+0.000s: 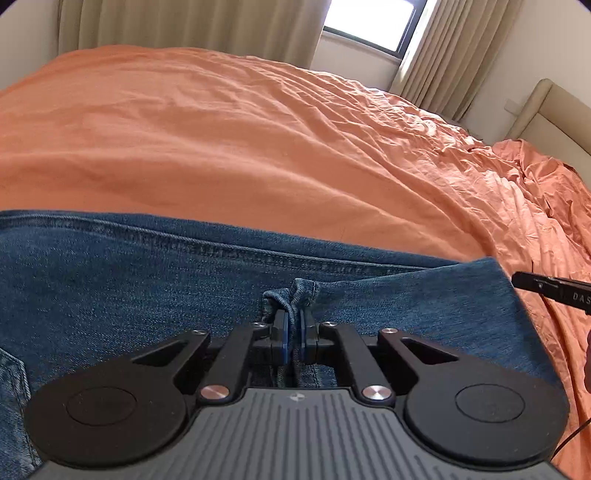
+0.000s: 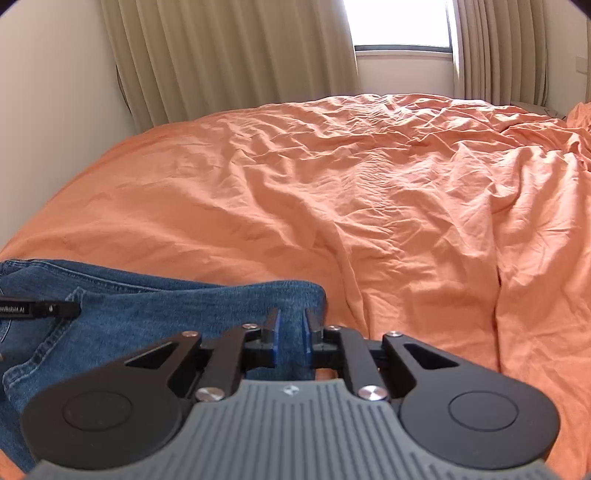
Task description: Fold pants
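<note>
Blue denim pants [image 1: 147, 280] lie on the orange bed sheet [image 1: 221, 140], spread across the near part of the left wrist view. My left gripper [image 1: 293, 325] is shut on a bunched bit of the denim near its hem. The pants also show at the lower left of the right wrist view [image 2: 147, 317]. My right gripper [image 2: 291, 332] sits over the pants' right edge, fingers a little apart with denim between them; I cannot tell if it grips. Each gripper's tip shows in the other view: the right one in the left wrist view [image 1: 554, 291], the left one in the right wrist view [image 2: 40, 309].
The orange sheet [image 2: 369, 203] is wrinkled, with a bunched heap at the far right [image 1: 546, 177]. Beige curtains [image 2: 229, 55] and a bright window [image 2: 400, 22] stand behind the bed. A padded headboard [image 1: 554, 118] is at the right.
</note>
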Action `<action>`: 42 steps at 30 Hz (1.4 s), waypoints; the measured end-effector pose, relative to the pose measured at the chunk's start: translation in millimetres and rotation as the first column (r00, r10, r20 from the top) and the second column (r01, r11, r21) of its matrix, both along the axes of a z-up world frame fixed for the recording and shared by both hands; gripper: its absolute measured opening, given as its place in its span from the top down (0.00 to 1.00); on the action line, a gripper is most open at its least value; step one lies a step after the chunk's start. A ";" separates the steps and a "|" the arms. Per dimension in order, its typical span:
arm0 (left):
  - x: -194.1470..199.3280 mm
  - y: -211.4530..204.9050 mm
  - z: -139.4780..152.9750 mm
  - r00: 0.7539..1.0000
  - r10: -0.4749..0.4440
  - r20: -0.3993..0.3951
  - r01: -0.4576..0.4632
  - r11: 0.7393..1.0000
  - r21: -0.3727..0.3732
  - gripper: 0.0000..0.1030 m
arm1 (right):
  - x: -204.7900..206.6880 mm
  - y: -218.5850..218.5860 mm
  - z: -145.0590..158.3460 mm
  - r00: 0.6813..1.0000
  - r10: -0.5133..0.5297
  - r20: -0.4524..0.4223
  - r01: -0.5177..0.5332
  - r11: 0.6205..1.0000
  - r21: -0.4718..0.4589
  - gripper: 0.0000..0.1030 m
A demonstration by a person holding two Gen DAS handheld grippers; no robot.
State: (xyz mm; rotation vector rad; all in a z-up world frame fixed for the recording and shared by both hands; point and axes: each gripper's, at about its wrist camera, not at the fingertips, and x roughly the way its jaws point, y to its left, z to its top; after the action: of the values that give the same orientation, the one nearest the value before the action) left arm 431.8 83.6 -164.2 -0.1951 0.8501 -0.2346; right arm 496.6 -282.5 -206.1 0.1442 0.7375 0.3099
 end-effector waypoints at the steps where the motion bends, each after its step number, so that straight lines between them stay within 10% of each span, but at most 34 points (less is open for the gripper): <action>1: 0.7 2.4 -2.5 1.000 0.005 -0.007 -0.005 1.000 -0.011 0.94 | 8.3 2.6 -6.1 1.000 -0.006 -0.014 0.006 1.000 -0.011 0.93; 10: 2.5 11.1 -2.9 0.999 0.032 -0.038 -0.034 0.997 -0.062 0.85 | 21.8 11.2 -23.9 0.997 -0.010 -0.072 0.006 0.999 -0.051 0.98; 24: -102.7 -20.2 30.5 1.000 0.023 -0.001 -0.023 1.000 0.018 0.84 | -154.6 16.5 3.8 0.999 0.036 0.039 -0.034 0.998 -0.056 0.97; 33: -107.0 -19.2 -3.2 0.996 0.083 -0.038 -0.081 0.996 0.047 0.82 | -161.7 18.8 -42.8 0.998 0.044 -0.033 -0.045 0.999 -0.028 0.99; 42: -124.1 -7.0 21.4 0.995 0.098 -0.002 -0.098 0.995 0.017 0.75 | -165.6 23.2 -19.9 0.995 0.096 0.024 -0.092 0.989 -0.115 0.98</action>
State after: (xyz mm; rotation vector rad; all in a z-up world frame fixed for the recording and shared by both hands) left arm 307.7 76.6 -142.8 -0.2213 0.8429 -0.1352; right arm 331.0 -259.3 -226.0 -0.0032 0.7323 0.3583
